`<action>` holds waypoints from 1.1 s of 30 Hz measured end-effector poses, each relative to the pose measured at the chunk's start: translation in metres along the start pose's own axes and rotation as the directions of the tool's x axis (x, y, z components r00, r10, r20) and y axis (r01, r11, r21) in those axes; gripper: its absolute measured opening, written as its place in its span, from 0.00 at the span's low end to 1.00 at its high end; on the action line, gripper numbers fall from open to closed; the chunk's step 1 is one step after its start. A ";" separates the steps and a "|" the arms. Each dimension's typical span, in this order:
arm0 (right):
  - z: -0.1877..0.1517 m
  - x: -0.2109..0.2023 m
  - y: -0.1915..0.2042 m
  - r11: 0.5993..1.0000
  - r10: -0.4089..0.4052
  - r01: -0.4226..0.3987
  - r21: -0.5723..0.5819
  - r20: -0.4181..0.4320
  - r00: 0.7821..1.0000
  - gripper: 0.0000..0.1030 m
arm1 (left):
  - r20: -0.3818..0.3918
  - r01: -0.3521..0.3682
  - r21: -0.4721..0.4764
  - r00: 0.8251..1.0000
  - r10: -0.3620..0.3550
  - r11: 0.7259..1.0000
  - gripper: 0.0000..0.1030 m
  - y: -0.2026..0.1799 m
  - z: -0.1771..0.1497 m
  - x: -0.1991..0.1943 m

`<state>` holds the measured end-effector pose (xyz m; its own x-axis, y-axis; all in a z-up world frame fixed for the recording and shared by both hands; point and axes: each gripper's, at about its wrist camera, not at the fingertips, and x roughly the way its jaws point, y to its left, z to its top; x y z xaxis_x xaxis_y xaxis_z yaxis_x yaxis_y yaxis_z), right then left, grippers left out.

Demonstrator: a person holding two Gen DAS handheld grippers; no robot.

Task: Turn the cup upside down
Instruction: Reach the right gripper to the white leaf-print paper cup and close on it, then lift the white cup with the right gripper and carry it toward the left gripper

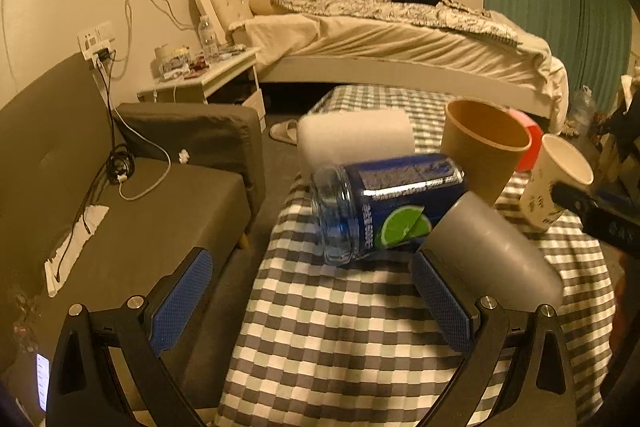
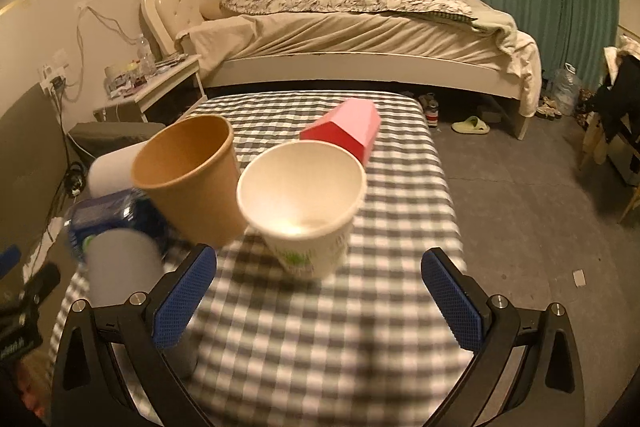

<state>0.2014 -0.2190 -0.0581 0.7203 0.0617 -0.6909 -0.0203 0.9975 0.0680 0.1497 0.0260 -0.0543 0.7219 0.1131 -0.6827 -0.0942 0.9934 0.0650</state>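
A white paper cup [image 2: 302, 199] stands mouth up on the checked table [image 2: 340, 327], just ahead of my open, empty right gripper [image 2: 320, 301]. It also shows in the left wrist view [image 1: 556, 183] at the right. A brown paper cup [image 2: 192, 179] [image 1: 486, 151] stands mouth up to its left. A grey cup [image 1: 496, 251] [image 2: 120, 267] stands mouth down near the table's left front. My left gripper [image 1: 312, 303] is open and empty, its right finger [image 1: 440, 301] close beside the grey cup.
A plastic bottle with a blue lime label [image 1: 380, 207] lies on its side behind the grey cup. A white roll [image 1: 356, 139] and a pink-red box [image 2: 344, 129] lie further back. A sofa [image 1: 120, 211] stands left, a bed [image 2: 360, 39] behind.
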 end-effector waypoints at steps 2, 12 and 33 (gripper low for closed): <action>0.005 0.015 0.002 1.000 0.008 -0.008 -0.009 -0.006 1.000 0.97 | -0.013 0.008 0.009 1.000 -0.008 1.000 1.00 -0.003 -0.002 0.004; 0.010 0.039 0.012 0.998 0.054 -0.056 -0.031 -0.042 0.998 0.59 | -0.025 0.004 0.029 1.000 -0.003 1.000 1.00 -0.006 -0.007 0.010; -0.059 -0.151 0.030 0.996 0.077 -0.079 -0.038 -0.042 0.996 0.59 | 0.118 0.037 -0.025 0.992 -0.034 0.999 1.00 0.013 -0.035 -0.109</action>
<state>0.0514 -0.1959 0.0057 0.6866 0.1402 -0.7134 -0.1034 0.9901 0.0951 0.0464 0.0262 -0.0045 0.8003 0.0808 -0.5941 -0.0847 0.9962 0.0213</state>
